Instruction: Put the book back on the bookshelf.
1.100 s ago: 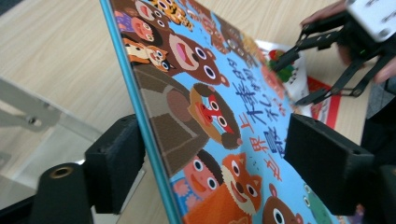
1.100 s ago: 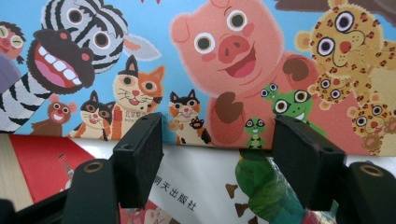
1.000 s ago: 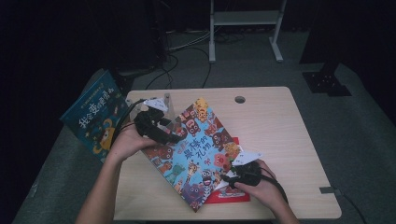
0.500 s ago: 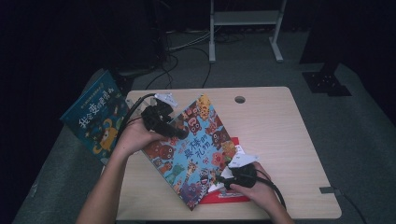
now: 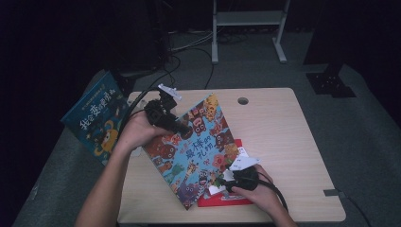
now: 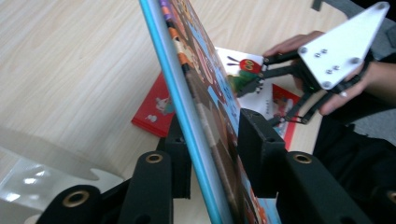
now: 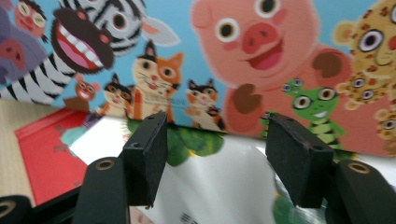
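**Animal picture book tilted up between two tongs**

While a blue picture book [image 5: 97,123] leans off the far left edge of the worktop [image 5: 279,127], well apart from the work, the left tongs [image 5: 177,126] sit at the upper left edge of the animal picture book [image 5: 196,146]. Their jaws have just been closing, and the left gripper view shows the book's blue-edged cover [image 6: 187,116] standing between the two black pads, one pad on each face. They grip the book by that edge. A clear plastic piece [image 6: 51,163] lies on the wood beside these tongs, at the lower left of that view.

At the centre, the animal picture book stands tilted, its left side raised off the worktop and its lower corner pointing at the person's side of the worktop. Under its right side lies a red book [image 5: 224,198], flat on the wood, with a white page [image 6: 261,95] and a caterpillar drawing showing beside the tilted cover.

Further right, the right tongs [image 5: 222,178] rest at the lower right edge of the animal book, over the red book. Their jaws have closed in; in the right gripper view the pads straddle the white glossy page [image 7: 215,177], with the animal cover [image 7: 261,56] rising as a wall right behind them. Whether the pads press on anything I cannot tell. A round hole [image 5: 243,100] sits in the far part of the worktop, clear of both hands.
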Demonstrator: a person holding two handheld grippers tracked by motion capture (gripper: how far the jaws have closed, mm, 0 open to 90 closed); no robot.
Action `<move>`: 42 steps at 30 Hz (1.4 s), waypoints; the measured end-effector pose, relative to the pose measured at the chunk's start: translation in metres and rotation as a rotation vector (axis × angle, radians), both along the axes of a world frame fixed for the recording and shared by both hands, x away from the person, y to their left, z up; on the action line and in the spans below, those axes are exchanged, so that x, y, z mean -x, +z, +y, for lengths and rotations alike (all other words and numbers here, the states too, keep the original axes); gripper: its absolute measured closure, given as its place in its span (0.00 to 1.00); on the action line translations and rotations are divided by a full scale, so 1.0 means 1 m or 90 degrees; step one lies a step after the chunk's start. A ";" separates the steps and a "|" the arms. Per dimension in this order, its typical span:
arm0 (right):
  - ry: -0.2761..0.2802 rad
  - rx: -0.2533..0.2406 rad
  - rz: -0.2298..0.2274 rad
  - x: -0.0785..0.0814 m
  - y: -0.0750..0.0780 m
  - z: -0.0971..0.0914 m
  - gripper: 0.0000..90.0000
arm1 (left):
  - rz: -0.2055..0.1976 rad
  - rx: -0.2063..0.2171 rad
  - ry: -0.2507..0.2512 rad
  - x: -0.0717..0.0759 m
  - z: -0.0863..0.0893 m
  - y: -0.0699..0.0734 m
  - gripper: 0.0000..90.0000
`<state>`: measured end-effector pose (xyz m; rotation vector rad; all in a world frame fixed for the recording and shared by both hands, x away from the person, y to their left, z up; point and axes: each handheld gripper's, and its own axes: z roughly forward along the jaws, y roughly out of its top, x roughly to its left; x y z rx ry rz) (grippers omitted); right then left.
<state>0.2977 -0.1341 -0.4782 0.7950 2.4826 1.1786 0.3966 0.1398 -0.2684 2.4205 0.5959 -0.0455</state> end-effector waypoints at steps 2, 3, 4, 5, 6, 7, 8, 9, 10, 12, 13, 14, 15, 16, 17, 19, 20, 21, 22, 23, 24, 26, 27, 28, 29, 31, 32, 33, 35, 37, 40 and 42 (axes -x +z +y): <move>-0.007 -0.005 -0.002 -0.002 0.001 -0.005 0.43 | 0.006 0.005 -0.005 0.000 -0.001 0.002 0.77; -0.014 -0.007 -0.002 -0.003 0.002 -0.009 0.43 | 0.007 0.004 -0.014 0.000 -0.002 0.004 0.78; -0.014 -0.007 -0.002 -0.003 0.002 -0.009 0.43 | 0.013 0.004 -0.022 0.000 -0.003 0.006 0.78; -0.022 -0.007 -0.005 -0.005 0.002 -0.013 0.43 | 0.015 0.001 -0.028 0.000 -0.004 0.008 0.80; -0.038 -0.019 -0.002 -0.008 0.003 -0.022 0.43 | 0.017 -0.007 -0.028 0.001 -0.008 0.011 0.81; -0.038 -0.019 -0.002 -0.008 0.003 -0.022 0.43 | 0.017 -0.007 -0.028 0.001 -0.008 0.011 0.81; -0.045 -0.020 -0.006 -0.010 0.003 -0.028 0.43 | 0.017 -0.013 -0.032 0.001 -0.009 0.013 0.81; -0.055 -0.024 -0.007 -0.011 0.004 -0.033 0.42 | 0.017 -0.015 -0.032 0.001 -0.010 0.016 0.82; -0.079 -0.030 -0.010 -0.014 0.005 -0.045 0.42 | 0.011 -0.025 -0.031 0.002 -0.013 0.019 0.84; -0.091 -0.035 -0.013 -0.016 0.006 -0.051 0.42 | 0.010 -0.028 -0.030 0.002 -0.014 0.021 0.84; -0.117 -0.046 -0.017 -0.019 0.007 -0.065 0.42 | 0.012 -0.034 -0.028 0.002 -0.015 0.024 0.86; -0.130 -0.049 -0.021 -0.021 0.007 -0.072 0.41 | 0.012 -0.034 -0.028 0.002 -0.015 0.024 0.86; -0.130 -0.049 -0.021 -0.021 0.007 -0.072 0.41 | 0.010 -0.037 -0.032 0.002 -0.015 0.026 0.86; -0.155 -0.050 -0.023 -0.026 0.006 -0.084 0.40 | 0.009 -0.040 -0.038 0.003 -0.016 0.027 0.88; -0.155 -0.050 -0.023 -0.026 0.006 -0.084 0.40 | 0.008 -0.045 -0.040 0.004 -0.016 0.028 0.88; -0.180 -0.040 -0.027 -0.032 0.005 -0.097 0.38 | 0.005 -0.052 -0.053 0.006 -0.018 0.030 0.89; -0.208 -0.035 -0.016 -0.039 0.004 -0.110 0.36 | 0.000 -0.062 -0.059 0.008 -0.020 0.032 0.89; -0.222 -0.033 -0.016 -0.043 0.003 -0.116 0.36 | 0.000 -0.062 -0.059 0.008 -0.020 0.032 0.89; -0.239 -0.028 -0.013 -0.047 0.003 -0.121 0.36 | -0.001 -0.065 -0.056 0.009 -0.021 0.033 0.89; -0.239 -0.028 -0.013 -0.047 0.003 -0.121 0.36 | -0.003 -0.068 -0.055 0.009 -0.022 0.033 0.89; -0.256 -0.025 -0.008 -0.051 0.002 -0.126 0.36 | -0.005 -0.071 -0.054 0.010 -0.022 0.034 0.89; -0.287 -0.039 -0.008 -0.058 -0.001 -0.135 0.36 | -0.008 -0.075 -0.055 0.011 -0.023 0.035 0.89; -0.301 -0.040 -0.005 -0.061 -0.003 -0.139 0.36 | -0.011 -0.079 -0.053 0.011 -0.023 0.036 0.89; -0.314 -0.033 -0.009 -0.064 -0.006 -0.142 0.36 | -0.012 -0.083 -0.051 0.011 -0.022 0.037 0.89; -0.323 -0.028 -0.012 -0.066 -0.008 -0.144 0.36 | -0.014 -0.087 -0.048 0.011 -0.021 0.038 0.89; -0.335 -0.027 -0.006 -0.070 -0.013 -0.147 0.36 | -0.012 -0.093 -0.041 0.011 -0.018 0.040 0.89; -0.342 -0.020 -0.006 -0.072 -0.015 -0.148 0.35 | -0.013 -0.092 -0.034 0.012 -0.016 0.041 0.89; -0.348 -0.013 -0.001 -0.073 -0.017 -0.149 0.35 | -0.013 -0.094 -0.029 0.012 -0.013 0.041 0.89; -0.354 -0.005 0.007 -0.076 -0.022 -0.150 0.35 | -0.015 -0.095 -0.020 0.013 -0.008 0.042 0.89; -0.357 0.002 0.016 -0.078 -0.023 -0.150 0.35 | -0.012 -0.092 -0.007 0.015 -0.002 0.043 0.89; -0.358 0.005 0.027 -0.080 -0.024 -0.151 0.31 | -0.011 -0.096 0.011 0.017 0.011 0.045 0.89; -0.359 0.002 0.032 -0.080 -0.024 -0.152 0.29 | -0.010 -0.097 0.016 0.018 0.014 0.046 0.89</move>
